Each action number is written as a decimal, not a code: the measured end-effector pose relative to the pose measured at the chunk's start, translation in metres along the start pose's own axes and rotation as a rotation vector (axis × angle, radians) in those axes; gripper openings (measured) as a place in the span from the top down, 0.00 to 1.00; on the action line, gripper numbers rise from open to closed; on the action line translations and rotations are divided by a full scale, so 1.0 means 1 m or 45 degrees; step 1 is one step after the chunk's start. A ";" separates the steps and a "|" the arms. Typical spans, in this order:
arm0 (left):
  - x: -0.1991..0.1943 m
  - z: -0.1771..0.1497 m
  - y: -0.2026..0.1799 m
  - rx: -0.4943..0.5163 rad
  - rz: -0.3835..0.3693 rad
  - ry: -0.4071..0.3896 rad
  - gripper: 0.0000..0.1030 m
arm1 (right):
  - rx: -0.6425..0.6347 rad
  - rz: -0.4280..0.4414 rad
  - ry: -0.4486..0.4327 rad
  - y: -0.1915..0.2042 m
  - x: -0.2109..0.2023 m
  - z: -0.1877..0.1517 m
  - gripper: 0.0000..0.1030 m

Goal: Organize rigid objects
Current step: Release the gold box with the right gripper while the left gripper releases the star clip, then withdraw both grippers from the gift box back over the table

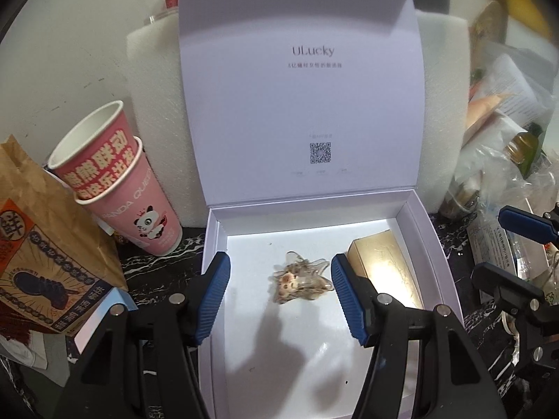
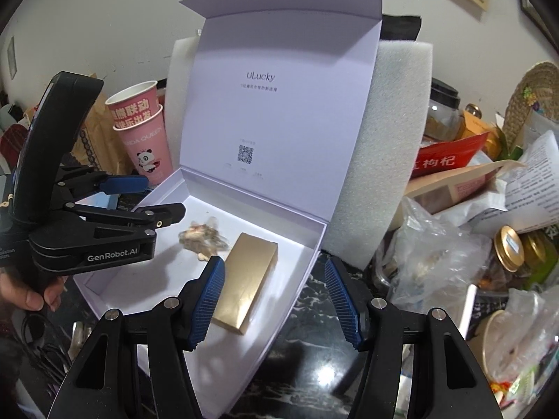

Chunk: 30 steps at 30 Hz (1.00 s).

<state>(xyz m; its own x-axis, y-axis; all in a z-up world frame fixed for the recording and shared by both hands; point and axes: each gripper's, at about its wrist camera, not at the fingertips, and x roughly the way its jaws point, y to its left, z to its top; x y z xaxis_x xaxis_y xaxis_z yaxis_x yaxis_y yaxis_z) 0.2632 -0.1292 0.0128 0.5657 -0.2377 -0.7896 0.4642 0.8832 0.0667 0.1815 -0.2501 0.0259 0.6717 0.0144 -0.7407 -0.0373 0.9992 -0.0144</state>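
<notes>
White gift box (image 1: 424, 230), lid (image 1: 297, 80) standing upright, printed "ULucky" with a QR code; it sat on a dark marbled counter (image 2: 307, 356).

Contents — 2 items on the white floor:
- Hair claw clip (image 1: 299, 279), translucent, beige-brown with pinkish mottling, lying near the middle of the floor.
- Gold rectangular box (image 1: 387, 269), glossy, lying flat along the box's right wall, just beside the clip but apart from it.

Left gripper (image 1: 281, 296): blue-padded jaws spread wide, empty, hovering over the box with the clip showing between the fingertips.

Right gripper (image 2: 274, 300): jaws likewise wide, empty, straddling the box's right wall — the left pad over the gold box.

Outside, left: 2 stacked pink paper cups (image 1: 115, 178).
</notes>
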 end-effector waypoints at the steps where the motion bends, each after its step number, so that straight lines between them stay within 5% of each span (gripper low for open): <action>1: -0.005 0.000 -0.001 0.008 0.003 -0.008 0.42 | -0.001 -0.001 -0.007 0.001 -0.003 -0.001 0.42; 8: -0.039 -0.007 -0.004 0.010 0.005 -0.085 0.40 | -0.006 -0.015 -0.063 0.006 -0.033 -0.003 0.39; 12: -0.063 -0.010 -0.006 0.009 0.005 -0.139 0.08 | -0.014 -0.025 -0.082 0.011 -0.048 -0.006 0.38; 14: -0.073 -0.013 -0.006 0.007 0.007 -0.166 0.03 | -0.018 -0.031 -0.087 0.013 -0.054 -0.009 0.37; 30: -0.141 -0.055 -0.009 0.012 0.013 -0.247 0.03 | -0.010 -0.050 -0.145 0.030 -0.105 -0.036 0.26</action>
<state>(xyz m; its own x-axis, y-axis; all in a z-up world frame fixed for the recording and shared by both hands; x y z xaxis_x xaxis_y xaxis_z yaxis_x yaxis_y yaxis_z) 0.1414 -0.0818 0.0904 0.6909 -0.3028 -0.6565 0.4634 0.8824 0.0808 0.0830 -0.2228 0.0787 0.7526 -0.0200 -0.6581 -0.0152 0.9988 -0.0476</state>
